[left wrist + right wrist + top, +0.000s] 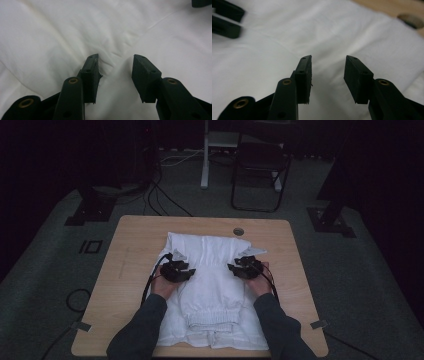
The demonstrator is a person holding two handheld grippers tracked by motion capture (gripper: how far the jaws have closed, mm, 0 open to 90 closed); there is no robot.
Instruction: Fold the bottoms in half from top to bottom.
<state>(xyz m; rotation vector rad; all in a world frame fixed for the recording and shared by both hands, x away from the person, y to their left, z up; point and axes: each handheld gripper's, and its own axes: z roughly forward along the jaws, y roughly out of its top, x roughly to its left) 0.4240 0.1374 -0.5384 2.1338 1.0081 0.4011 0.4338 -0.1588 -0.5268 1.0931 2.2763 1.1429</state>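
Item: white garment (212,280), half-folded on worktop (130,245); left tongs (186,272) and right tongs (234,268) both apart (nothing pinched), best closed on the 9 and 3 o'clock edges together.

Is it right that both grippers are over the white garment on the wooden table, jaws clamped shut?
Not quite. The left gripper and right gripper are over the garment on the table, but both gripper views show the jaws open, nothing between them.

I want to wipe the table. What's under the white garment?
The wooden table lies under the white garment. Whatever else sits beneath is covered by cloth.
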